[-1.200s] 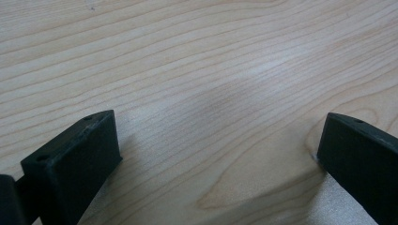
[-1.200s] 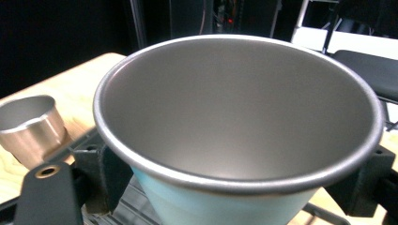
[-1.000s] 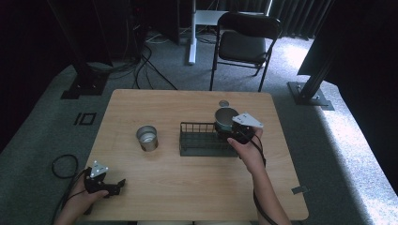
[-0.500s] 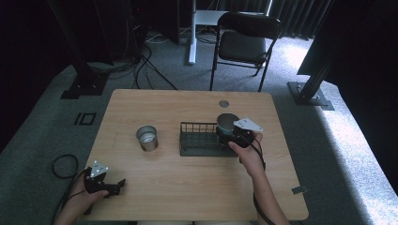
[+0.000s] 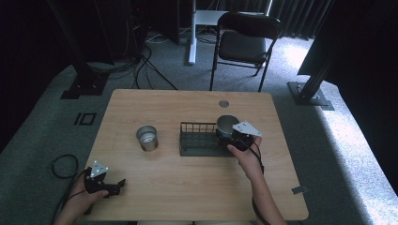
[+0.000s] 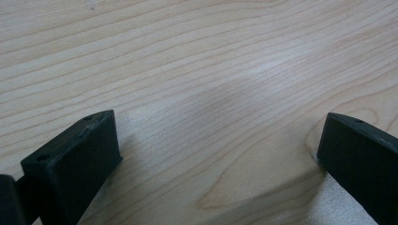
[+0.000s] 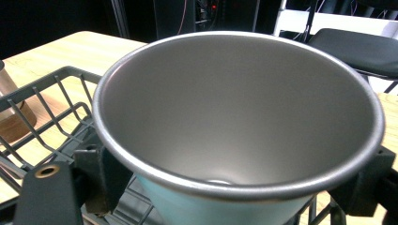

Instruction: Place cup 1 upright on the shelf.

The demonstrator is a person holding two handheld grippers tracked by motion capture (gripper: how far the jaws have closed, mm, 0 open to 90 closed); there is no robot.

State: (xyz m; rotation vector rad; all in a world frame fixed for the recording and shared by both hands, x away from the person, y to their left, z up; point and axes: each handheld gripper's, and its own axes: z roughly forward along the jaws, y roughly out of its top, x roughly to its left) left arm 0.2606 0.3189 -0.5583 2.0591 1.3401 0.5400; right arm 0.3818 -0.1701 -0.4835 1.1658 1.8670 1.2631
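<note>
At lower left, the left gripper (image 5: 104, 182) rests on the wooden table (image 5: 187, 187), jaws apart. Mid-frame stands a steel cup (image 5: 147, 138); right, the right gripper (image 5: 234, 138) clamps a metal cup (image 7: 234, 122) over the wire rack (image 5: 199, 140). A chair (image 5: 244, 42) stands on grey carpet (image 5: 356, 154) behind.

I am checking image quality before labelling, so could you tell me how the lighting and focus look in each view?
High view: dim, a sunlit patch on the carpet beside the chair. Left gripper view: sharp wood grain, soft glare on the table. Right gripper view: metal cup crisp, evenly lit.
</note>
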